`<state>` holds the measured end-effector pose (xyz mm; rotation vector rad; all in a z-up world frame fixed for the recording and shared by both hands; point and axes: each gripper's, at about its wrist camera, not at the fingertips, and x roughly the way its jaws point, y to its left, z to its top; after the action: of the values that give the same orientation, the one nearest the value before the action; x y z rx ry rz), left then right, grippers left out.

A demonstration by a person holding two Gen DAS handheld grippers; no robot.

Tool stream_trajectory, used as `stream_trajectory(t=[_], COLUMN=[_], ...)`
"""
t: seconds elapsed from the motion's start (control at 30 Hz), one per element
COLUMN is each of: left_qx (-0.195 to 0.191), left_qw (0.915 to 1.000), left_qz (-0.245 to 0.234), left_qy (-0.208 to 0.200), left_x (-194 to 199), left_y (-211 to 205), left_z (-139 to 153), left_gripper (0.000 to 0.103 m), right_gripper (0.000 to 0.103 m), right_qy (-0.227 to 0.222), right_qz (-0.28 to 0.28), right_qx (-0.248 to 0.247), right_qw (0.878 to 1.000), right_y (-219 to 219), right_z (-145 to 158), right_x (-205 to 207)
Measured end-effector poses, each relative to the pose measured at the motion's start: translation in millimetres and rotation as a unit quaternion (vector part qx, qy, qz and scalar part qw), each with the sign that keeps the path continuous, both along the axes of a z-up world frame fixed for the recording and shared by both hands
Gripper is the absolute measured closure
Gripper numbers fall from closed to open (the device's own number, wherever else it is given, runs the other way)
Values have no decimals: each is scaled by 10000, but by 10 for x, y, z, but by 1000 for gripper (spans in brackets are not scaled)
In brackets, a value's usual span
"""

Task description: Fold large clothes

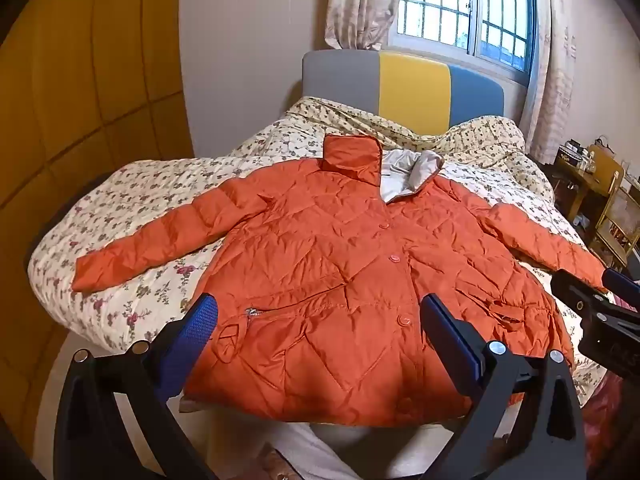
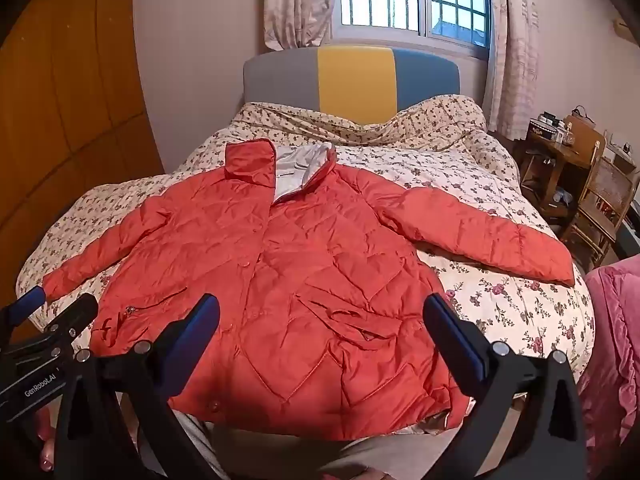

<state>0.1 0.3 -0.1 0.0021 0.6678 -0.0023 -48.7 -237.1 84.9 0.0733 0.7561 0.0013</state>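
orange quilted down jacket [image 1: 340,280] lies face up and spread flat on the floral quilt [image 1: 132,216] of the bed, buttoned, collar toward the striped headboard [image 1: 400,92], hem at the near edge. both sleeves lie stretched out to the sides, so as far as the views show no fold has been made yet; the whole job is still ahead: sleeves in, sides over, then hem to collar. the left gripper [image 1: 320,324] hovers above the hem with its blue-padded jaws spread wide and nothing between them. the right gripper [image 2: 322,324] hangs beside it, jaws equally apart and empty. a pink garment [image 2: 612,340] waits at the right edge.
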Motion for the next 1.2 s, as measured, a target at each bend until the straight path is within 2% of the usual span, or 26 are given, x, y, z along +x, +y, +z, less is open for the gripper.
stream_trajectory(t=[0.4,1.2], left_qx=[-171,-122], left_qw=[9998,9998], left_qz=[25,13], left_qy=[114,172], left_x=[-9,36], left_y=[35,46], left_z=[-55,-90], left_gripper=[3,3], right_gripper=[2,2], right_qy=[24,124], right_qz=[-39,-40], right_qx=[34,-29], right_qw=[10000,9999], right_y=[-50,-41], right_z=[-16,-66], right_x=[-3,44])
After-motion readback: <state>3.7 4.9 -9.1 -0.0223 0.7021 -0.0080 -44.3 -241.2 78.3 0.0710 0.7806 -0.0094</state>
